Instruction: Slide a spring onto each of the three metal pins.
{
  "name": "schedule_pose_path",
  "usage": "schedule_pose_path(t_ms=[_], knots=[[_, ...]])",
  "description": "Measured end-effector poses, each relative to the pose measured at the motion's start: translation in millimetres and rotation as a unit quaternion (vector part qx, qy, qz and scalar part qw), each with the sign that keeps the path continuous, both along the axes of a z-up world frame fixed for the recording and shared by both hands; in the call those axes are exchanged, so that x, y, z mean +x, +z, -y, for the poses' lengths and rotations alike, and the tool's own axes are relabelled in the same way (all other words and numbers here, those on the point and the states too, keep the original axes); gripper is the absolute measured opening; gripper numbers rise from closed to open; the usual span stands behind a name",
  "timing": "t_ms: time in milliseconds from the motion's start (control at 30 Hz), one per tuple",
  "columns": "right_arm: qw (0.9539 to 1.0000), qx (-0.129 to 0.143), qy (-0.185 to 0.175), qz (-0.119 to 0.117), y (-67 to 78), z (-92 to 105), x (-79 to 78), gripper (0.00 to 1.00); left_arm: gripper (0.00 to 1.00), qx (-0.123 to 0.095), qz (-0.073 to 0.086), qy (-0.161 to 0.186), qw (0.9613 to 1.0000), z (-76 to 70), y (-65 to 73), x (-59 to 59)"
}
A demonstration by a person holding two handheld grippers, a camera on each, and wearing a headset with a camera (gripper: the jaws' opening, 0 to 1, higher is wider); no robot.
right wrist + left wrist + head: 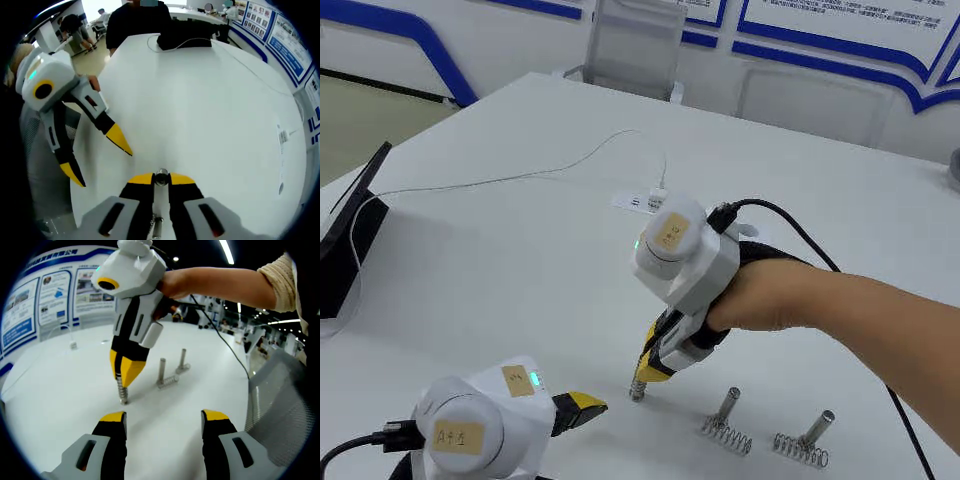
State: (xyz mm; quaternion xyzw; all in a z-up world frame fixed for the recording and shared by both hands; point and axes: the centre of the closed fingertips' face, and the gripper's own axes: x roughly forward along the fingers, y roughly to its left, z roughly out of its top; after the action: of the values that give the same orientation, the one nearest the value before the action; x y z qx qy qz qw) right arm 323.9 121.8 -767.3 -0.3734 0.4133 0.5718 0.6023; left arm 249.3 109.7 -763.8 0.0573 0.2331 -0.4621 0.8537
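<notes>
Three upright metal pins stand on the white table [520, 260]. My right gripper [646, 366], held in a hand, points down over the left pin [638, 390] and is shut on a spring [120, 386] threaded on that pin; its jaws close around the pin top [161, 176]. The middle pin [727, 402] has a loose spring [725, 433] lying at its foot. The right pin [817, 426] also has a spring [800, 450] lying beside it. My left gripper [165, 416] hovers open and empty just left of the first pin, its yellow tip [582, 404] near it.
A black screen [350, 235] stands at the table's left edge. A white cable [520, 178] runs to a small white adapter [650, 200] behind the grippers. A grey chair [635, 45] stands beyond the far edge. A mesh chair [285, 405] is beside the table.
</notes>
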Motion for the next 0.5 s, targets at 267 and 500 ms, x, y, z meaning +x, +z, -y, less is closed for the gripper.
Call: schedule_pose_path(t_ms=[267,500], knots=[[1.0000,-0.007,0.004,0.004,-7.4,-0.7,-2.0,0.12,0.61,0.000,-0.001,-0.001,1.0000,0.6,0.1,-0.4],[0.9999,-0.012,0.009,0.006,-11.7,-1.7,-4.2,0.12,0.61,0.000,-0.002,0.000,1.0000,0.4,0.5,-0.3]])
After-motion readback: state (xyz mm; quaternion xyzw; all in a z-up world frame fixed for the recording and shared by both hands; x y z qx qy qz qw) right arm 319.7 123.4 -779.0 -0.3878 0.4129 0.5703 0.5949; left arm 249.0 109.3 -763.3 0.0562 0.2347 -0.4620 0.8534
